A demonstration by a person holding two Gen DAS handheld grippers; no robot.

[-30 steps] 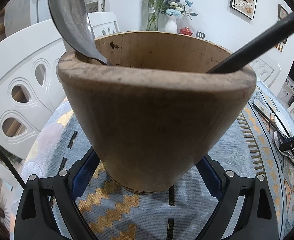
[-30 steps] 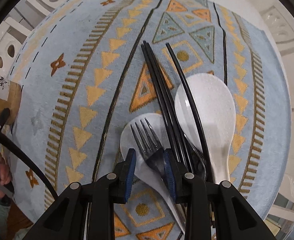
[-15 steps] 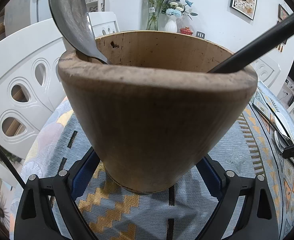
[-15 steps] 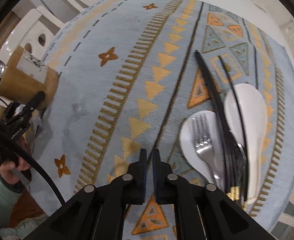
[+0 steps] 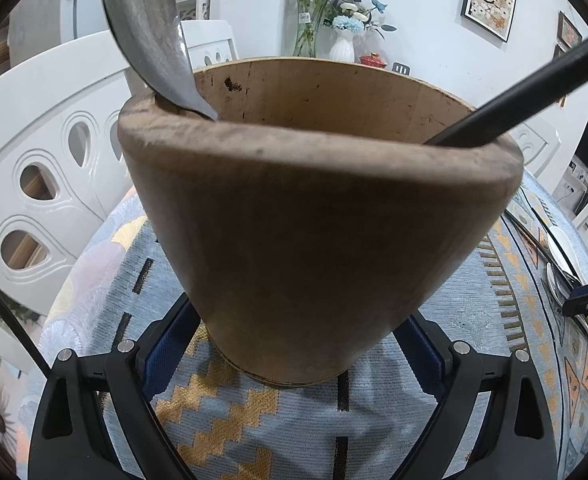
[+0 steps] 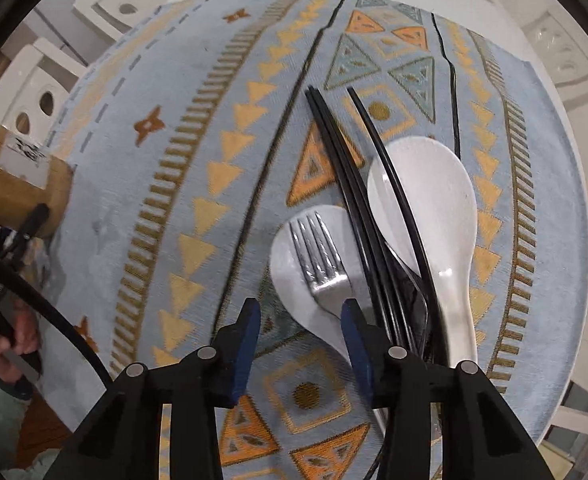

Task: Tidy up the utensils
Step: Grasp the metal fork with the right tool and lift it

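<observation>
A wooden utensil holder (image 5: 313, 220) stands on the cloth, with my left gripper (image 5: 294, 344) shut on its base. A metal spoon (image 5: 146, 24) and a black handle (image 5: 533, 92) lean inside it. In the right wrist view a steel fork (image 6: 321, 264) lies on a small white spoon (image 6: 290, 276). Black chopsticks (image 6: 345, 172) and a larger white spoon (image 6: 425, 208) lie beside them. My right gripper (image 6: 299, 308) points down over the fork's neck. Its jaws have just been opening, and its pads press on nothing. The holder (image 6: 18, 184) sits far left.
A blue patterned cloth (image 6: 198, 160) covers the round white table. White chairs (image 5: 34, 160) ring it, and a vase of flowers (image 5: 341, 44) stands behind. A person's hand (image 6: 14, 336) holds the left gripper's handle at the table's left edge.
The right gripper, shut and left of the pile half a second ago, has opened and moved right, over the fork and small white spoon. Left gripper and holder are unchanged.
</observation>
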